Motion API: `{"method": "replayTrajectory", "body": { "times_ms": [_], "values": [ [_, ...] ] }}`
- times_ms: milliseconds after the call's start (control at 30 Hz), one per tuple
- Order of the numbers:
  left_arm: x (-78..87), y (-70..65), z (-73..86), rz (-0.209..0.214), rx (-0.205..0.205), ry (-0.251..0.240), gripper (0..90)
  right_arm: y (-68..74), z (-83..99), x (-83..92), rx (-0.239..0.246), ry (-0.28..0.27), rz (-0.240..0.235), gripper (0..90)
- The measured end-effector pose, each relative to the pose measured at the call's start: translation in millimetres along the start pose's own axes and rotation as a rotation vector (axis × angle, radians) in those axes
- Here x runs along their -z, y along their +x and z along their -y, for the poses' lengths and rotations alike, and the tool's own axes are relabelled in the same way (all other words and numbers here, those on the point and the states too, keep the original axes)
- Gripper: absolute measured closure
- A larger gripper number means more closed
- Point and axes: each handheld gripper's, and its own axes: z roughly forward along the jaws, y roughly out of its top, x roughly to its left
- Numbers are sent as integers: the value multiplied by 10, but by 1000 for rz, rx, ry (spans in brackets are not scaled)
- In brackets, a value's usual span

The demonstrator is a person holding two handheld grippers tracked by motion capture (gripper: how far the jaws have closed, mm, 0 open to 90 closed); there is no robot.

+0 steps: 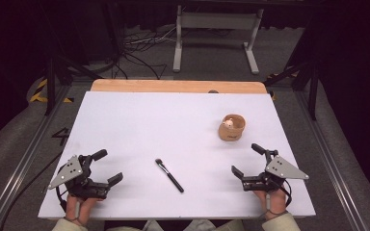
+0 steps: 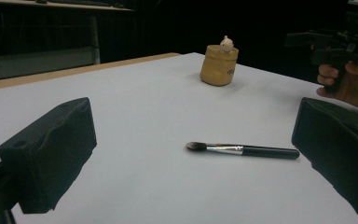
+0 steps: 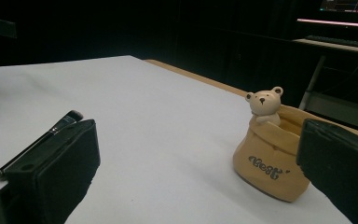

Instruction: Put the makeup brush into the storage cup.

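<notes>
Brush point(image 3: 39, 140) handle hidden behind near jaw, bear pot point(image 3: 270, 161) side behind other

Dark room, grey floor point(image 1: 289, 53), white table point(image 1: 139, 120).

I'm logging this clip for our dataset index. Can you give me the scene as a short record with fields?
surface: white table top, wooden edge at the far side
brush: black-handled makeup brush lying flat near the front middle, bristles toward the far left
holder: tan sack-shaped pot with a small bear figure, upright at the right
left claw: open, nothing between the jaws, left of the brush
right claw: open, nothing between the jaws, in front of the pot
contact: neither claw touches brush or pot
</notes>
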Motion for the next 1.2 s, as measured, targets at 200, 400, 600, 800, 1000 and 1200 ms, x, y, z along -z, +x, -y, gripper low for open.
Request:
{"method": "replayTrajectory", "body": {
  "times_ms": [200,400,600,800,1000,1200],
  "values": [
    [-14,-8,-8,4,-3,1,4,-3,2,6,-12,7,-3,0],
    [-8,2,-8,2,-11,-1,4,4,-48,-41,-2,9,-19,0],
    [-14,-5,-11,10,0,4,3,67,-122,-160,1,9,-45,0],
    [-14,-3,-9,11,1,9,3,165,-198,-333,-1,18,-83,0],
    [-6,3,-15,12,-6,5,4,293,-280,-506,15,13,-128,0],
    [-2,6,-13,11,2,-1,4,386,-335,-620,13,6,-166,0]
  ]
}}
